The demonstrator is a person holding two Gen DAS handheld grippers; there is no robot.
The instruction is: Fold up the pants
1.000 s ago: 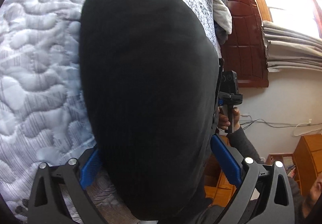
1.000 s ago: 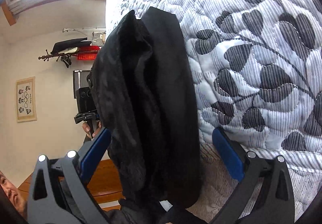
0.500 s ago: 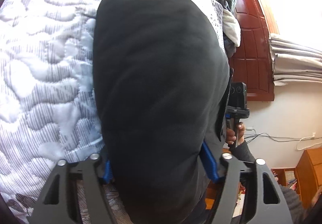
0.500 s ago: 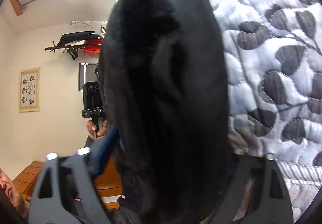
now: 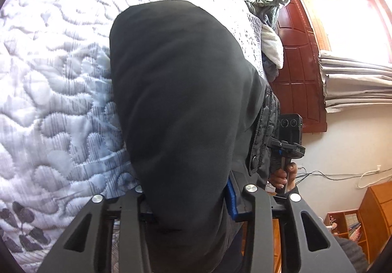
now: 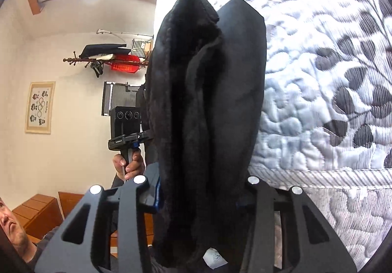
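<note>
From the left wrist, the left claw has just been closing and its jaws now pinch a thick bundle of the black pants, which rise out of the jaws over the quilted bed. To fold well from here, this grip should probably stay firm and level with the other hand, so the held edge travels as one straight line and lands square. The near blue pad is buried in cloth, so how deep the bite goes is unclear, and the hem is cut off below. The right hand shows only partly, past the fabric. From the right wrist, the right claw has likewise just been closing and clamps the pants, here bunched in several fleecy layers at the bed's edge. Which layers are caught cannot be told, and the left hand is half hidden behind the cloth.
</note>
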